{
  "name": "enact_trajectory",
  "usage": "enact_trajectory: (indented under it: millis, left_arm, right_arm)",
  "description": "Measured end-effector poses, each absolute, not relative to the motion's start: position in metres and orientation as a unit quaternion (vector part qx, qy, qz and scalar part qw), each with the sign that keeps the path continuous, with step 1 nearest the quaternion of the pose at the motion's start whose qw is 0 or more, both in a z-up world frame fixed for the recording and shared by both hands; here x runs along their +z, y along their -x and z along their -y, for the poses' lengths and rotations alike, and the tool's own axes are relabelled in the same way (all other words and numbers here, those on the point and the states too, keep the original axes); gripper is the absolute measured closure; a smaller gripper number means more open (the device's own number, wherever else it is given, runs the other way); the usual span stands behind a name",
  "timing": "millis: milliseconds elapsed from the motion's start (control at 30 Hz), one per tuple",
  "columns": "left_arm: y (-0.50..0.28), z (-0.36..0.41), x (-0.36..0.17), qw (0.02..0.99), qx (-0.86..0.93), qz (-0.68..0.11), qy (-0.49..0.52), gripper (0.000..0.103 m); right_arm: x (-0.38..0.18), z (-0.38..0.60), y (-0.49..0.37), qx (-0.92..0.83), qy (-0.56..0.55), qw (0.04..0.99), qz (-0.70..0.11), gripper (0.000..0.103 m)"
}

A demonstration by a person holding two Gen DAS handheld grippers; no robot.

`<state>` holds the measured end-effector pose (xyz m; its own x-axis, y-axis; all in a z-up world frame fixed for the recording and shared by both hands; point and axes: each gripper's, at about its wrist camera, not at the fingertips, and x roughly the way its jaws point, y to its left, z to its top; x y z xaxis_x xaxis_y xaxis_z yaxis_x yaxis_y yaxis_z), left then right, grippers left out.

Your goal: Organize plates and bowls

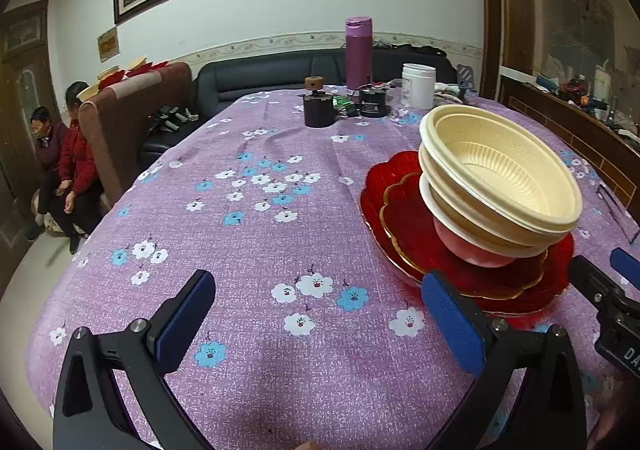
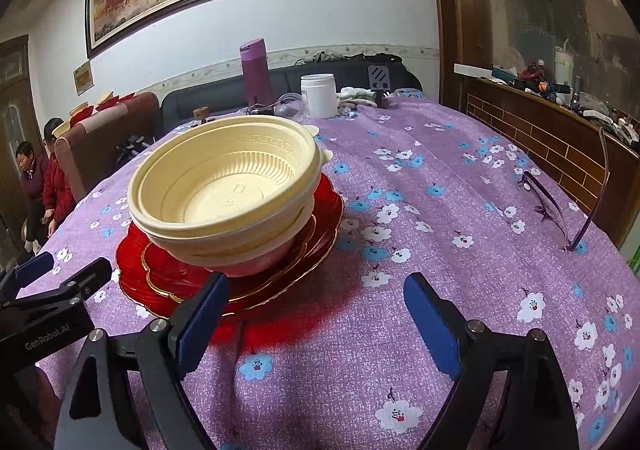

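left gripper (image 1: 320,324): jaws spread wide, nothing between the pads, only tablecloth under them; right pad sits just beside the near rim of the red plates, so it reads as released and parked next to the stack.
right gripper (image 2: 316,324): also spread, empty; left pad overlaps the near rim of the plates in its own view, can't tell if it touches.
red plates (image 2: 280,262): two nested, smaller gold-rimmed one on a larger one, flat on the tabletop toward the near edge; widest at the bottom, so they serve as a base.
bowl stack (image 2: 224,186): pink bowl (image 1: 472,250) lowest, cream plastic bowls nested above; top bowls lean to one side, not seated square. Judgement: stacked by size to save space, tilt is the tip risk.
status: looks grouped into one pile, probably near done.
glasses (image 2: 548,206): purple frame, near the right edge, well apart from the stack.
far edge: purple flask (image 1: 359,50), white jar (image 1: 418,86), dark small items, left alone.
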<state>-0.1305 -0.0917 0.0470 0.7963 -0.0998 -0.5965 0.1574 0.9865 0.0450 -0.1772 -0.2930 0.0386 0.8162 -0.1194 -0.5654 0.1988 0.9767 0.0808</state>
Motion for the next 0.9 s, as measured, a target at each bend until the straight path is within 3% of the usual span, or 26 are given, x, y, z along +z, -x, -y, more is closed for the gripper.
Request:
enact_trajectory:
  millis: [900]
  left_arm:
    - [0.145, 0.086, 0.062, 0.954, -0.055, -0.280, -0.094, 0.000]
  right_arm:
    - [0.039, 0.290, 0.178, -0.091, -0.054, 0.951, -0.290, 0.011]
